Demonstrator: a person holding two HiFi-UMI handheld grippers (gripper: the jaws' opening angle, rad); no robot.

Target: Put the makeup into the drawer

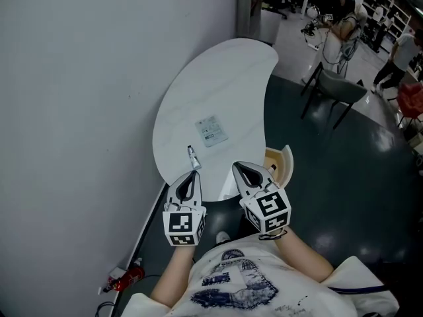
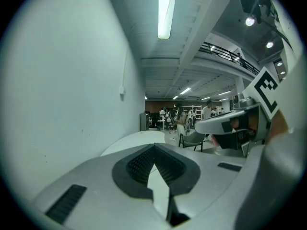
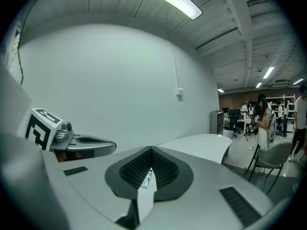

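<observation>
The left gripper (image 1: 193, 176) and the right gripper (image 1: 239, 168) are held side by side in front of the person's white printed shirt (image 1: 234, 284). Both point forward and a little downward over the near end of the desk (image 1: 218, 78).

In the left gripper view, the left gripper (image 2: 154, 150) has its jaws pressed together at the tips with nothing between them. The right gripper (image 2: 225, 122) shows just off to its right. In the right gripper view, the right gripper (image 3: 151, 151) is likewise closed and empty, and the left gripper (image 3: 84, 145) lies just to its left. Through the slit behind the right gripper's closed tips a small white-and-blue thing (image 3: 145, 178) shows on the desk. I cannot tell which item it is.

Just ahead of the left gripper's tips, apart from them, a small makeup tube (image 1: 192, 156) lies on the white desk. A little farther on, ahead of the gap between the two grippers, a flat packet (image 1: 211, 131) lies on the same surface.

Just to the right of the right gripper, at the desk's near edge, sits a tan-lined open compartment with a white rim (image 1: 281, 164). It looks like the drawer.

Well beyond the right gripper and to its right, a grey chair (image 1: 340, 88) stands on the dark floor. People stand among furniture farther back. A plain grey wall (image 1: 73, 111) runs along the left gripper's left side.
</observation>
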